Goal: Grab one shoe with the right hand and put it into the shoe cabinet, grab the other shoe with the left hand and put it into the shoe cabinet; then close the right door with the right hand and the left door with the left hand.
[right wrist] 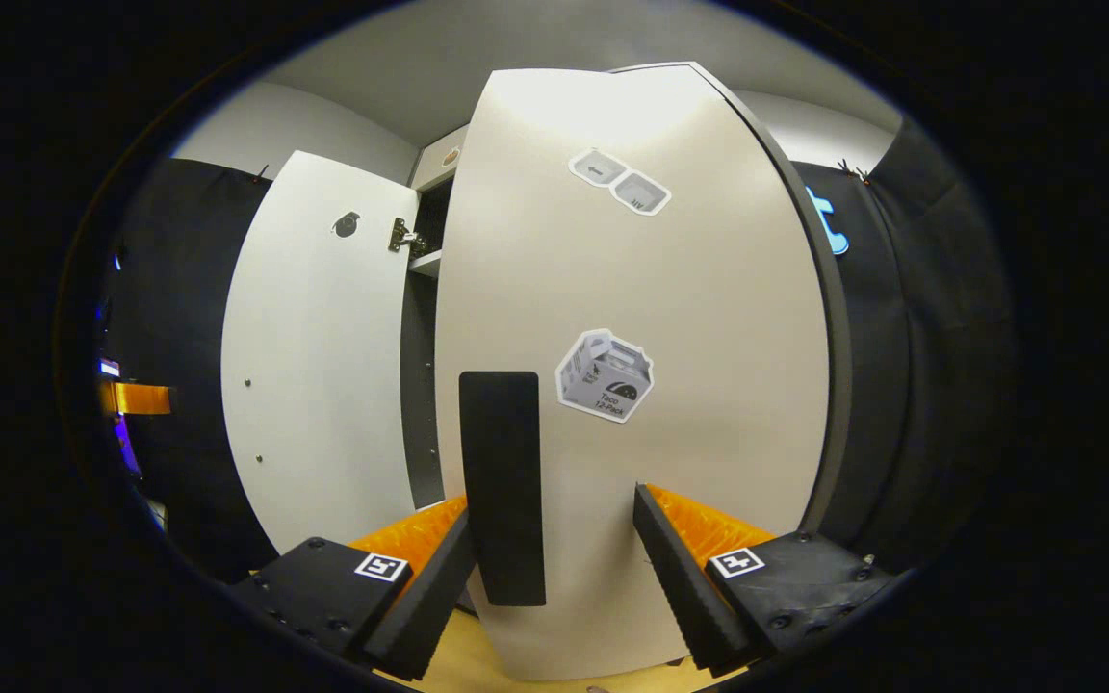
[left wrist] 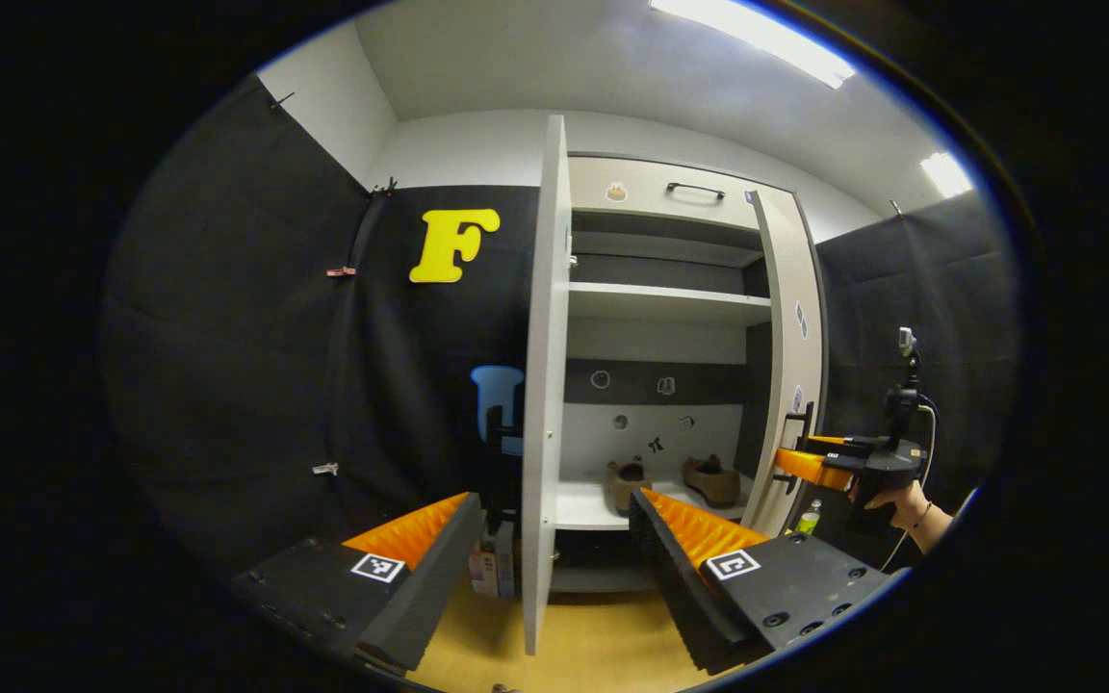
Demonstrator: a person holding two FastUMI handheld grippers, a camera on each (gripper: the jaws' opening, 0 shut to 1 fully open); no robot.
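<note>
A: Your right gripper (right wrist: 551, 549) is wide open, holding nothing, its jaws either side of the right door (right wrist: 631, 318)'s handle (right wrist: 503, 486).

B: Both shoes (left wrist: 711, 479) sit inside the cabinet (left wrist: 660, 306). Push off-centre and you may slip off the handle.

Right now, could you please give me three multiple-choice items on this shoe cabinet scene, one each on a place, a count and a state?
1. Where do the shoes lie?
A. on the floor
B. on a lower shelf inside the cabinet
C. on the top shelf

2. How many shoes are in the cabinet?
A. one
B. two
C. three

3. How is the left door?
A. shut
B. open
C. taken off

Answers: 1 B, both sit on the white shelf in the left gripper view; 2 B, a pair sits side by side; 3 B, its edge points outward, baring the shelves.
</note>
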